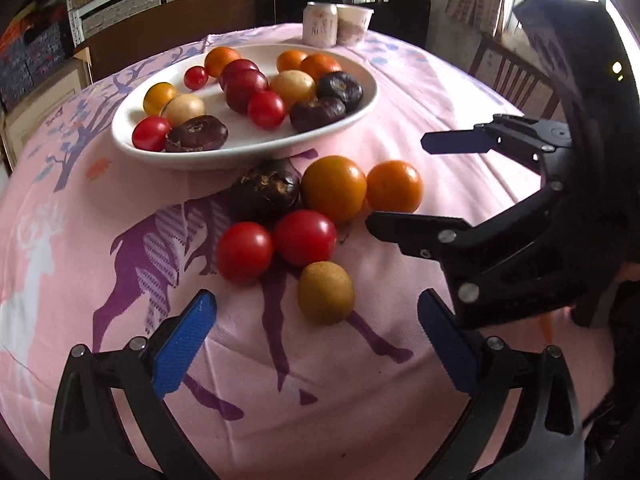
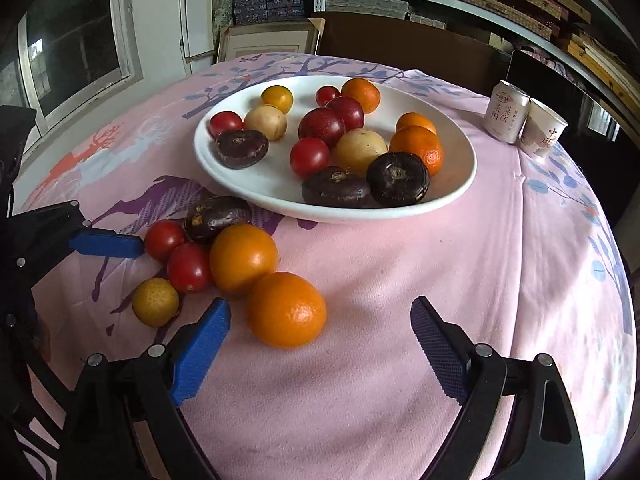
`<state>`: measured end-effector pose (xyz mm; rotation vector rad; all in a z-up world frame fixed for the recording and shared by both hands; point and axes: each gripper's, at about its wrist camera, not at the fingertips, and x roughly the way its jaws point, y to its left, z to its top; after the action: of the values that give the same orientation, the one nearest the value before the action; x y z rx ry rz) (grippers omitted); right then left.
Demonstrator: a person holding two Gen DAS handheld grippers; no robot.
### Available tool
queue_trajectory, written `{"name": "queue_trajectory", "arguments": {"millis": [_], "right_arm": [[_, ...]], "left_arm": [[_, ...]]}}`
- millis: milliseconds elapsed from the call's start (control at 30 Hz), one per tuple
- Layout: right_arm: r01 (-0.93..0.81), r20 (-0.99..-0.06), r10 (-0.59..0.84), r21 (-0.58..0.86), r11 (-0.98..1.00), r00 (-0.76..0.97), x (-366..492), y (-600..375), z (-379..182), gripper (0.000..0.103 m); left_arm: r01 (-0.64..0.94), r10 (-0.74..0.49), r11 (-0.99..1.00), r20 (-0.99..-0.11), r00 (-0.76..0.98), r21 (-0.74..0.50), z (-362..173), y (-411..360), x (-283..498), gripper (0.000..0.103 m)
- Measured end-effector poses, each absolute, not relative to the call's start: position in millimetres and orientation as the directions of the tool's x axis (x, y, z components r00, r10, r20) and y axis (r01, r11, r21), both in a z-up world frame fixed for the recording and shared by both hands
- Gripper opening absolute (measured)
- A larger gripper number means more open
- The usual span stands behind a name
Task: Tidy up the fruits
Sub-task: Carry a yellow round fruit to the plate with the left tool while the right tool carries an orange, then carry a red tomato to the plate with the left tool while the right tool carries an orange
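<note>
Both grippers hover low over the pink tablecloth (image 2: 400, 280), jaws spread wide, gripping nothing. The left gripper (image 1: 316, 344) faces a brownish-yellow fruit (image 1: 326, 293) and two red tomatoes (image 1: 276, 250). The right gripper (image 2: 320, 340) sits just before a glossy orange (image 2: 286, 309). More fruit fills the white plate (image 2: 460, 184) behind the loose pile.
</note>
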<state>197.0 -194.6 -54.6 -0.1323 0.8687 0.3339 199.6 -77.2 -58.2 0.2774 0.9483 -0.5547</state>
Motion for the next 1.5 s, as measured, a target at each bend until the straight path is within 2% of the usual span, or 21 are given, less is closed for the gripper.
{"name": "queue_trajectory", "arguments": {"millis": [33, 67, 100, 133, 167, 200, 233, 333, 467, 600, 767, 833, 1067, 1167, 1200, 1233, 1267, 1300, 1333, 1400, 1500], "right_arm": [[-0.351, -0.761, 0.258, 0.042, 0.935, 0.595, 196, -195, -54, 0.088], [-0.36, -0.757, 0.276, 0.057, 0.931, 0.592, 195, -195, -53, 0.07], [-0.363, -0.758, 0.282, 0.065, 0.929, 0.588, 194, -195, -52, 0.046], [-0.371, -0.759, 0.294, 0.075, 0.926, 0.581, 193, -194, -52, 0.038], [-0.364, -0.757, 0.281, 0.061, 0.929, 0.59, 189, -193, -52, 0.038], [-0.361, -0.756, 0.271, 0.049, 0.931, 0.596, 187, -192, -51, 0.038], [-0.355, -0.755, 0.266, 0.047, 0.934, 0.599, 184, -192, -50, 0.038], [-0.34, -0.752, 0.284, 0.085, 0.937, 0.595, 178, -197, -47, 0.038], [-0.304, -0.729, 0.256, 0.068, 0.95, 0.635, 168, -207, -34, 0.038], [-0.271, -0.694, 0.252, 0.085, 0.959, 0.675, 175, -215, -11, 0.038], [-0.301, -0.662, 0.28, 0.085, 0.95, 0.696, 223, -208, 10, 0.038], [-0.278, -0.666, 0.256, 0.076, 0.958, 0.701, 253, -209, 11, 0.038], [-0.21, -0.686, 0.328, 0.253, 0.945, 0.649, 352, -228, -8, 0.038], [-0.205, -0.698, 0.329, 0.258, 0.944, 0.636, 368, -228, -14, 0.038], [-0.216, -0.693, 0.338, 0.26, 0.941, 0.637, 369, -228, -15, 0.048], [-0.234, -0.688, 0.353, 0.264, 0.936, 0.634, 368, -228, -15, 0.062], [-0.233, -0.686, 0.349, 0.26, 0.937, 0.638, 366, -228, -13, 0.086], [-0.22, -0.68, 0.333, 0.251, 0.943, 0.653, 362, -231, -10, 0.093], [-0.21, -0.672, 0.32, 0.242, 0.947, 0.668, 358, -234, -6, 0.094], [-0.2, -0.676, 0.308, 0.235, 0.951, 0.669, 350, -240, 2, 0.094], [-0.17, -0.68, 0.293, 0.244, 0.955, 0.672, 329, -253, 14, 0.095]], "left_arm": [[0.559, -0.306, 0.829, -0.827, 0.472, 0.012, -59, -80, 198, 0.093], [0.562, -0.299, 0.827, -0.823, 0.482, 0.028, -58, -81, 196, 0.09], [0.573, -0.317, 0.819, -0.814, 0.487, 0.024, -55, -82, 193, 0.073], [0.566, -0.313, 0.824, -0.811, 0.495, 0.027, -53, -80, 192, 0.057], [0.552, -0.311, 0.834, -0.807, 0.501, 0.022, -51, -77, 193, 0.049], [0.538, -0.31, 0.843, -0.803, 0.509, 0.016, -50, -73, 193, 0.033], [0.528, -0.322, 0.849, -0.799, 0.508, -0.005, -49, -68, 193, 0.026], [0.513, -0.362, 0.854, -0.803, 0.474, -0.082, -45, -53, 192, 0.024], [0.495, -0.359, 0.866, -0.78, 0.513, -0.072, -29, -36, 185, 0.024], [0.389, -0.36, 0.911, -0.73, 0.582, -0.139, -2, -15, 202, 0.024], [0.334, -0.221, 0.942, -0.667, 0.711, 0.044, 16, -41, 247, 0.024], [0.338, -0.224, 0.94, -0.67, 0.707, 0.042, 16, -52, 273, 0.024], [0.276, -0.188, 0.961, -0.708, 0.681, 0.01, 4, -72, 365, 0.024], [0.278, -0.196, 0.961, -0.725, 0.66, -0.006, -2, -75, 383, 0.024], [0.274, -0.18, 0.962, -0.734, 0.654, 0.008, -5, -77, 386, 0.026], [0.274, -0.172, 0.962, -0.734, 0.657, 0.02, -7, -80, 385, 0.043], [0.285, -0.174, 0.958, -0.725, 0.667, 0.032, -7, -83, 383, 0.056], [0.287, -0.161, 0.956, -0.714, 0.681, 0.059, -7, -85, 380, 0.092], [0.267, -0.121, 0.958, -0.693, 0.711, 0.107, -5, -88, 375, 0.098], [0.241, -0.061, 0.952, -0.652, 0.756, 0.191, 0, -92, 365, 0.098], [0.261, -0.052, 0.938, -0.651, 0.757, 0.228, 9, -93, 351, 0.098]]}}
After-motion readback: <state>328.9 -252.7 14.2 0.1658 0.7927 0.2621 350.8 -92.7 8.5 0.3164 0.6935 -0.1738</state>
